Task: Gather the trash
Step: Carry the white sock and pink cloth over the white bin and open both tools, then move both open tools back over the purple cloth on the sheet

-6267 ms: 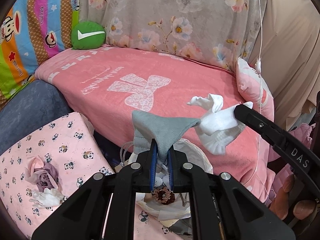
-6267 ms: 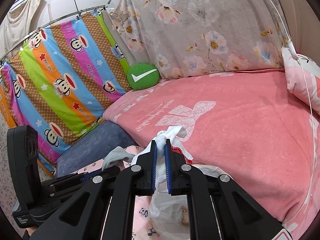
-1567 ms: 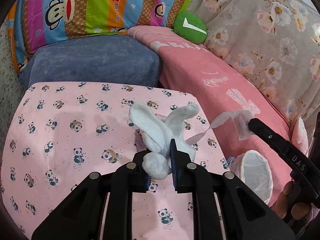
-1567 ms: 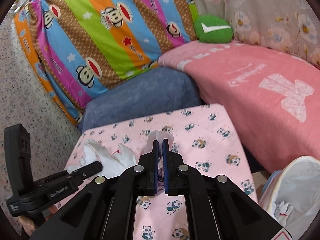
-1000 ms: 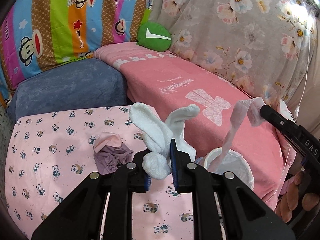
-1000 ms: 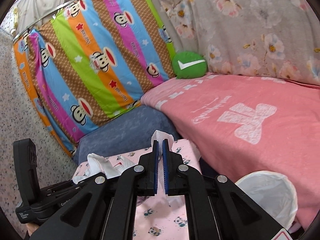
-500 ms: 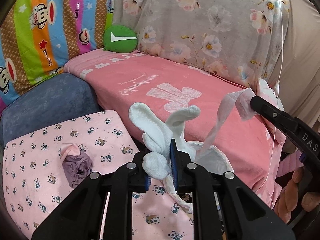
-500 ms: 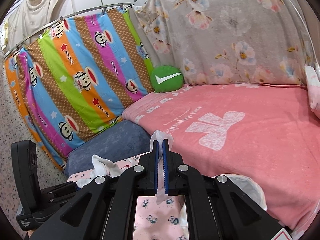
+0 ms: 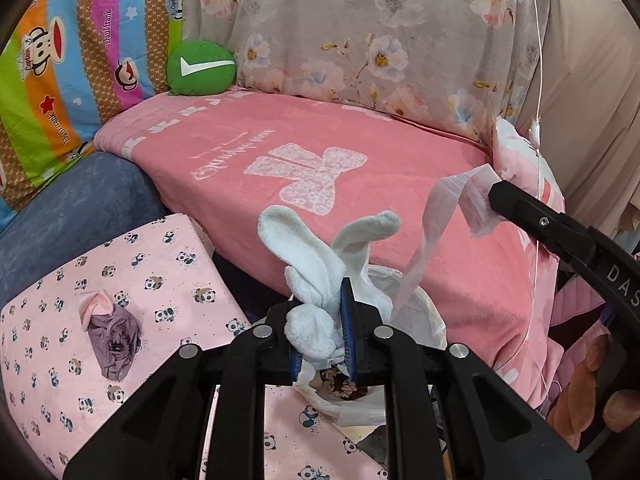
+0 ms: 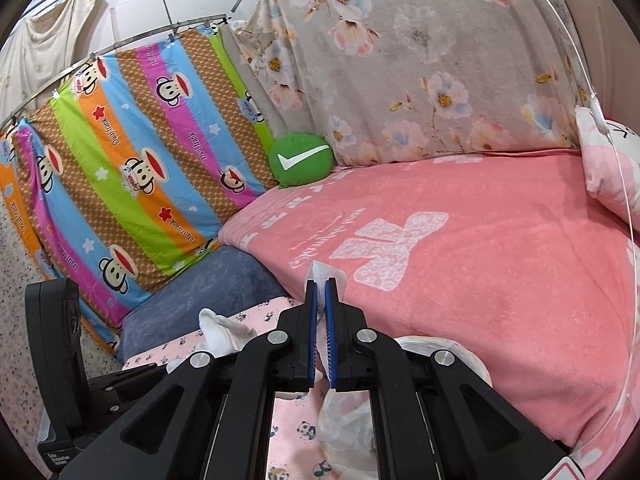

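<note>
My left gripper (image 9: 320,284) is shut on a white knitted glove (image 9: 316,256), whose fingers stick up above the jaws. Directly below it stands a bin lined with a white plastic bag (image 9: 424,316), with trash inside. My right gripper (image 10: 320,284) is shut on a thin pale pink wrapper strip (image 10: 322,272); in the left wrist view that wrapper strip (image 9: 436,232) hangs from the right gripper's tip down toward the bin. The lined bin (image 10: 456,354) also shows under the right gripper. A crumpled purple and pink scrap (image 9: 110,328) lies on the panda-print cushion (image 9: 60,320).
A pink blanket (image 9: 320,152) covers the sofa seat behind the bin. A green round cushion (image 9: 200,68) sits at the back, with a striped monkey-print sheet (image 10: 120,168) to the left and a floral sheet (image 9: 380,32) behind. A blue cushion (image 10: 208,284) borders the panda cushion.
Both grippers have swung right from over the panda cushion to above the bin, still holding the glove and the wrapper. The purple scrap has slid toward the left of the view.
</note>
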The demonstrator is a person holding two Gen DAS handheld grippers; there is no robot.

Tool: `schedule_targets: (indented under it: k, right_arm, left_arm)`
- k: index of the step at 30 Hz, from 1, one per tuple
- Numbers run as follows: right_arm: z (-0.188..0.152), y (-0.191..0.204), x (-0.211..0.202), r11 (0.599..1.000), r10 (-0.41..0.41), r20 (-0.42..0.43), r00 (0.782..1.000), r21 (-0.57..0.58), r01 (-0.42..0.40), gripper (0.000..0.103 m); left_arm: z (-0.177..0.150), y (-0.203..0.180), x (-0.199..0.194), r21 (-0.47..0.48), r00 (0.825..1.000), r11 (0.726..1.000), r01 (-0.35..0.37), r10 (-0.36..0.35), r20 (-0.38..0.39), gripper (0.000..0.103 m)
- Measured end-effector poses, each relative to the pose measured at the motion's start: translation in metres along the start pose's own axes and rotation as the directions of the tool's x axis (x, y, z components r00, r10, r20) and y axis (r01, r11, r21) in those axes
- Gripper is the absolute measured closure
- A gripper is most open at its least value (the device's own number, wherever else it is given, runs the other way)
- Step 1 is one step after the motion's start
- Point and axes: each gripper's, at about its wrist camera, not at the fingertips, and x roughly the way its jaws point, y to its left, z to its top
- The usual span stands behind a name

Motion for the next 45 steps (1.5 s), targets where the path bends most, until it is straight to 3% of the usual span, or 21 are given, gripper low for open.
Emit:
schedule_targets:
  k: [11,29,33,35,37,45]
  right_arm:
    - [-0.006,-0.027,0.003,0.999,-0.027,-0.018,0.999,0.024,0.028,0.097]
    - [-0.011,-0.038,0.009,0.998,-0.047,-0.038,0.998,0.035,0.049,0.096]
    - [-0.013,-0.038,0.01,0.998,-0.051,-0.042,0.998,0.039,0.053,0.096]
    - [-0.013,-0.038,0.009,0.998,-0.055,-0.04,0.998,0.041,0.057,0.095]
    - [-0.014,-0.039,0.009,0.997,-0.059,-0.037,0.998,0.041,0.06,0.095]
    - [-0.014,-0.039,0.01,0.997,-0.061,-0.039,0.997,0.037,0.062,0.091]
  left_arm:
    - [0.001,-0.019,0.02,0.02,0.999,1.0,0.013,-0.013,-0.042,0.087]
    - [0.003,-0.036,0.033,0.04,0.998,0.999,0.022,-0.019,-0.066,0.085]
    - [0.002,-0.036,0.034,0.037,0.998,0.999,0.008,-0.006,-0.061,0.07]
    - [0.002,-0.036,0.033,0.031,0.999,0.999,-0.008,0.01,-0.051,0.05]
    - [0.002,-0.034,0.031,0.024,0.999,0.999,-0.028,0.029,-0.035,0.04]
    - [0.002,-0.028,0.03,0.005,0.999,0.999,-0.041,0.041,-0.031,0.038]
